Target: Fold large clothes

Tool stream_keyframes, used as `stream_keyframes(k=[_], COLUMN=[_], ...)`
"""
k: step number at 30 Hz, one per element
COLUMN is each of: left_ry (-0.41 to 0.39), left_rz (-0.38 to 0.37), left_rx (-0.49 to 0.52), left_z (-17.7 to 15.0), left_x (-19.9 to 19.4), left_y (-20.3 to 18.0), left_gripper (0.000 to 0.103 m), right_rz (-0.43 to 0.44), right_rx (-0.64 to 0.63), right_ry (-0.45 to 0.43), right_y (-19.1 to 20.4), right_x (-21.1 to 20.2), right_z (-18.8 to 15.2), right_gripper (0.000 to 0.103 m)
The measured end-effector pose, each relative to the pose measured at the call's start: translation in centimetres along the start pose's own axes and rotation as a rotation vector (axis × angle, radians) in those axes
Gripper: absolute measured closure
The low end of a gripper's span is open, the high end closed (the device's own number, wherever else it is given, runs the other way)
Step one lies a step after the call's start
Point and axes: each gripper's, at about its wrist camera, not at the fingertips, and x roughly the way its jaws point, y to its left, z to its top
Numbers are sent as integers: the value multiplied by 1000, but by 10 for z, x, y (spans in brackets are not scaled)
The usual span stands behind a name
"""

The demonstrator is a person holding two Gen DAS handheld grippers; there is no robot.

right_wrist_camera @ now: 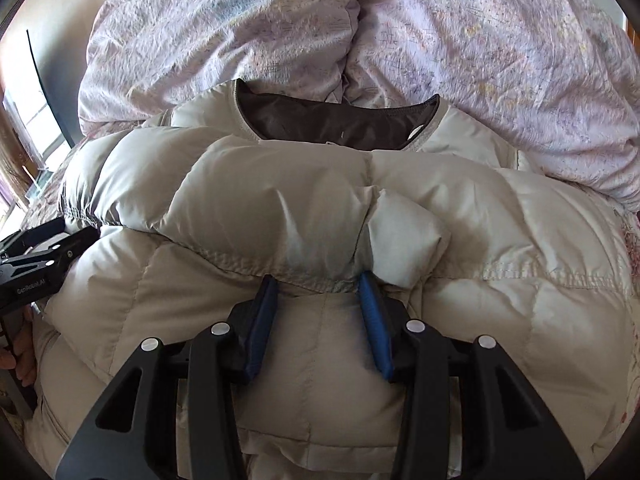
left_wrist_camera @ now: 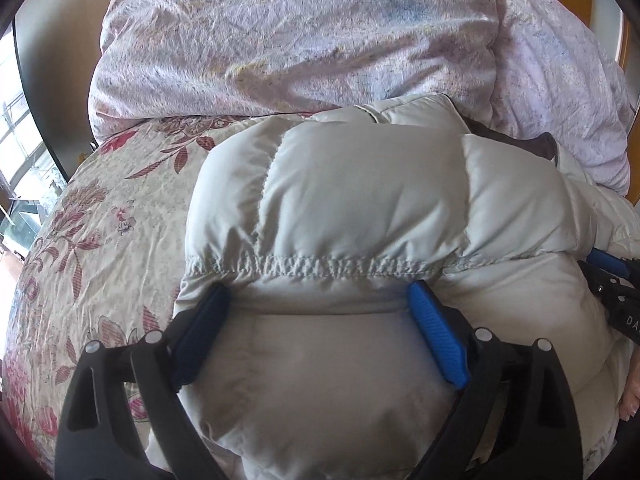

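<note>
Looking along the left gripper (left_wrist_camera: 320, 292), a cream puffer jacket (left_wrist_camera: 360, 184) fills the middle of the view, lying on a bed sheet printed with red flowers (left_wrist_camera: 104, 216). A folded-over part of the jacket ends in a gathered, stitched hem (left_wrist_camera: 320, 266) that runs across just above the blue fingertips (left_wrist_camera: 436, 320). The jaws stand wide apart, one at each side of a bulge of the padded cloth; the cloth fills the gap between them, but whether the pads press on it I cannot tell. Behind the jacket a crumpled lilac quilt (left_wrist_camera: 280, 40) is heaped up. At the right edge part of the right gripper (left_wrist_camera: 612, 276) shows, low against the jacket.

From the right wrist view, the same jacket (right_wrist_camera: 260, 200) is spread across the bed, its dark brown lining (right_wrist_camera: 340, 120) showing at the open neck near the lilac quilt (right_wrist_camera: 480, 60). The right gripper (right_wrist_camera: 316, 284) has its jaws partly closed, and a pinch of the stitched hem (right_wrist_camera: 336, 280) is bunched between the blue fingertips (right_wrist_camera: 370, 300), so it is clamped on the jacket. The cloth puckers upward from that spot. At the left edge the left gripper (right_wrist_camera: 36, 264) lies against the jacket's side, with part of a hand (right_wrist_camera: 20, 352) below it.
</note>
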Motion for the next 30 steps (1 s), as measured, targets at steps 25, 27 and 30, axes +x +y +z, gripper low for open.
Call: stream_keyframes(k=[25,27,30], left_ry=[104,104,103], left_rz=[-593,-598,-608], left_rx=[-363,-357,-366], left_z=[-208,-211,-217], left_x=[-164,-166,-168], left_y=[139,134,130], left_gripper=[22,23,26], right_rz=[301,343,395], right_rx=[679,675,666], right_ry=[117,113,120], right_y=[-229,-225,-220], right_x=[-189,-191,-190], right_z=[-263,-266,-271], right_gripper=[10,14,23])
